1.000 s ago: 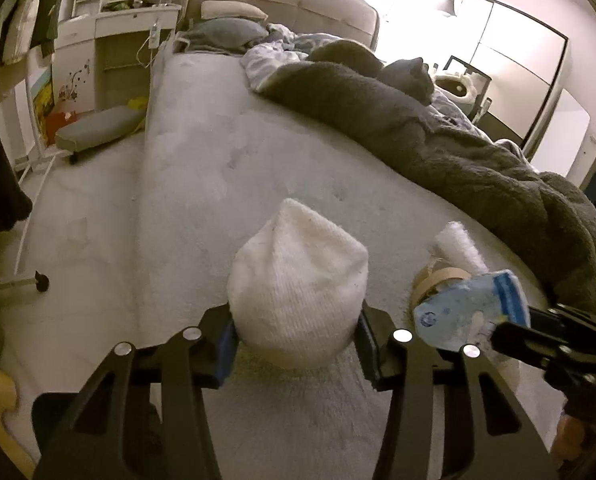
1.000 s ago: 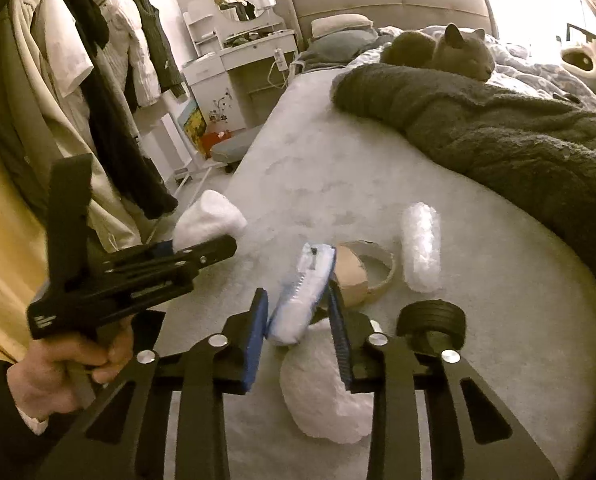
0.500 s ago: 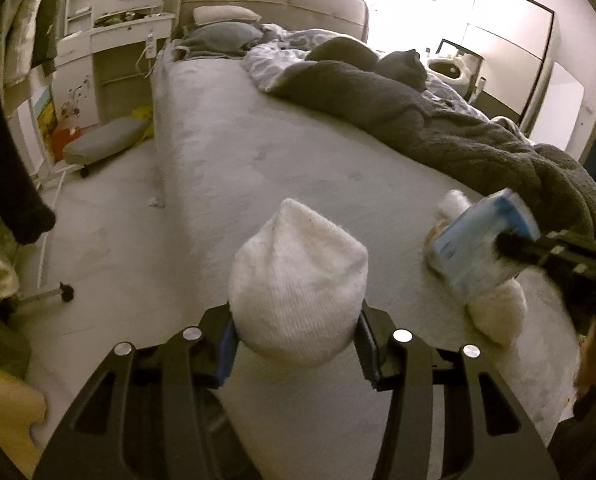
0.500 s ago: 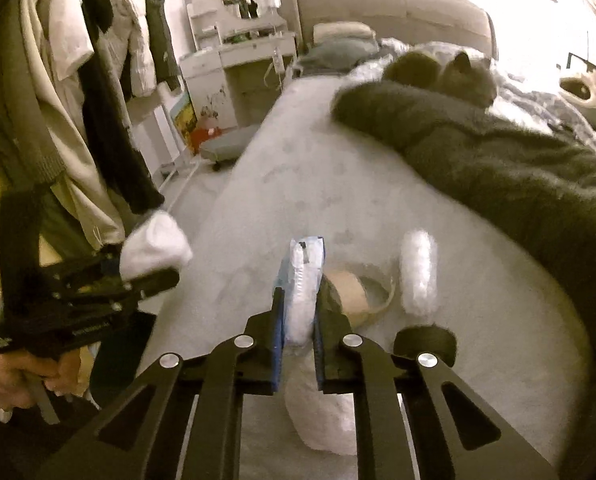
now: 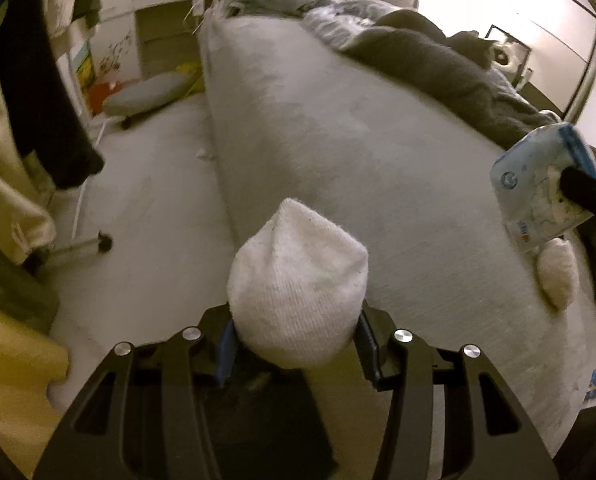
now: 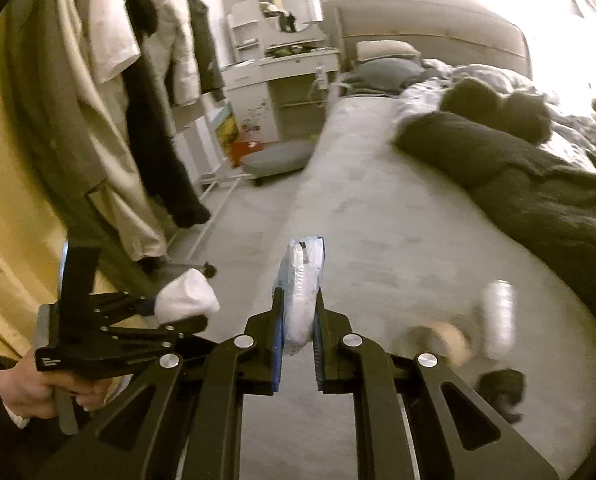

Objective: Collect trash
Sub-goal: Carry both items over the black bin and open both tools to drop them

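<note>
Sock (image 5: 298,292), perhaps; tissue pack (image 6: 303,280); both gripped

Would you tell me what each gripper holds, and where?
Left gripper clamps a white sock at its lower end; right gripper pinches a tissue pack across its flat faces.

Sock (image 5: 298,292) white knit cloth, packet (image 6: 302,292) glossy plastic, bed (image 5: 338,140) matt fuzzy fabric
</note>
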Demonstrator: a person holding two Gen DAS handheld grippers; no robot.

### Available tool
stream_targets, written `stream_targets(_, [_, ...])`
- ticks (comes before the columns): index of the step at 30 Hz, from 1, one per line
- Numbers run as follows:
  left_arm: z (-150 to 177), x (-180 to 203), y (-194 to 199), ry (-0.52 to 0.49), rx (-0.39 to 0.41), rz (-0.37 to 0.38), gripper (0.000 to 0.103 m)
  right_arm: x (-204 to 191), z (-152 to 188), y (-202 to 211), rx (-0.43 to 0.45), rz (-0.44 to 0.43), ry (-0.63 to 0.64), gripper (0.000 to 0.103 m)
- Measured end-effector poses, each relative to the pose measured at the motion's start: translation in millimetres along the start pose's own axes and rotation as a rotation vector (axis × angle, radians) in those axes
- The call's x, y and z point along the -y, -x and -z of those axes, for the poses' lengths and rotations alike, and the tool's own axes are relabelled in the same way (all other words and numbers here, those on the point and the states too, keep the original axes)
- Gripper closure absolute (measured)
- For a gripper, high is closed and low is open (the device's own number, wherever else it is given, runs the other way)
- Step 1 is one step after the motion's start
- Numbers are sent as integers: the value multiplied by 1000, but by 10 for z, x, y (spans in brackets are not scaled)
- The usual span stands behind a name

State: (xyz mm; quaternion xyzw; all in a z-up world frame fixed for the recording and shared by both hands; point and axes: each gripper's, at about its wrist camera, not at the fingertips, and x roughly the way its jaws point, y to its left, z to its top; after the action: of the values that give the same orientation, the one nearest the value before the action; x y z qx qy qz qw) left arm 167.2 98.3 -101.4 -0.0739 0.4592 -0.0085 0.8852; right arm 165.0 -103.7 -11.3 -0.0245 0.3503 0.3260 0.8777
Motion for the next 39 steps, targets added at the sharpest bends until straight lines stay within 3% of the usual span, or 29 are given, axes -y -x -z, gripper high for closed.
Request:
stream_targets(14, [512,-652,-242,82,-262,-27,49,-830,-92,-637,-119,-147,69,91])
stream_targets(26, [976,-1071,-354,120,-444,-33,47,-1218,41,-1018,-233,-175,137,91])
stream_targets(29, [1078,-1150,-369,123,-479,-29,41,-1293,93,-1143,-274,-181,142,91])
stream_targets(33, [1165,-1222,-375,115,-506,-16,21,-1381,191,-1296,-326,-184,160,91])
stream_targets(39, [1207,-1377,-278,131,-505,-7,14,-1482,306,-1498,-382,-181,175,91])
